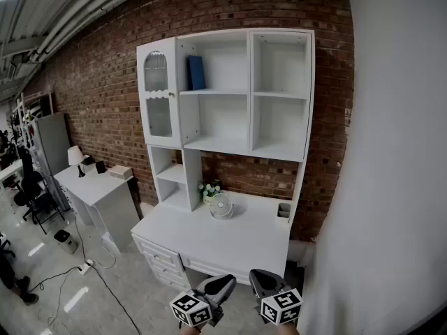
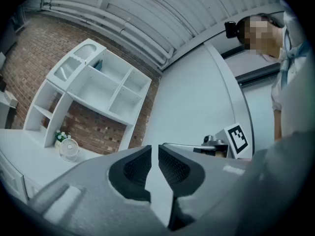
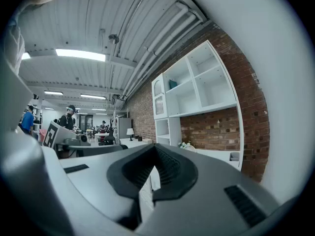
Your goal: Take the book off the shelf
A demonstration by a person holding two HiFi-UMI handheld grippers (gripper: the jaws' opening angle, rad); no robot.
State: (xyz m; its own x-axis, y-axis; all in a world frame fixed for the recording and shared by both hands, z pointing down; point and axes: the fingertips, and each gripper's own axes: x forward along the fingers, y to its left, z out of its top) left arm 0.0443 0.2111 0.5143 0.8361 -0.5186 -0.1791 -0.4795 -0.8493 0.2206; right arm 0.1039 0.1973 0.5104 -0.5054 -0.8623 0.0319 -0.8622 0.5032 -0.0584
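Observation:
A blue book point(image 1: 196, 72) leans upright at the left of the top open shelf of the white shelf unit point(image 1: 250, 89), which stands on a white desk against a brick wall. The book shows small in the left gripper view point(image 2: 98, 64) and the right gripper view point(image 3: 173, 84). My left gripper point(image 1: 225, 282) and right gripper point(image 1: 260, 276) hang low at the bottom of the head view, side by side, far below and in front of the desk. The left gripper point(image 2: 154, 149) and the right gripper point(image 3: 155, 149) are both shut with nothing between their pads.
On the desk top point(image 1: 230, 239) stand a small round fan point(image 1: 221, 206), a little plant point(image 1: 208, 190) and a cup point(image 1: 283, 210). A glass cabinet door point(image 1: 158, 93) is left of the book. A white wall point(image 1: 391, 152) runs close on the right. A side table point(image 1: 98, 187) stands left.

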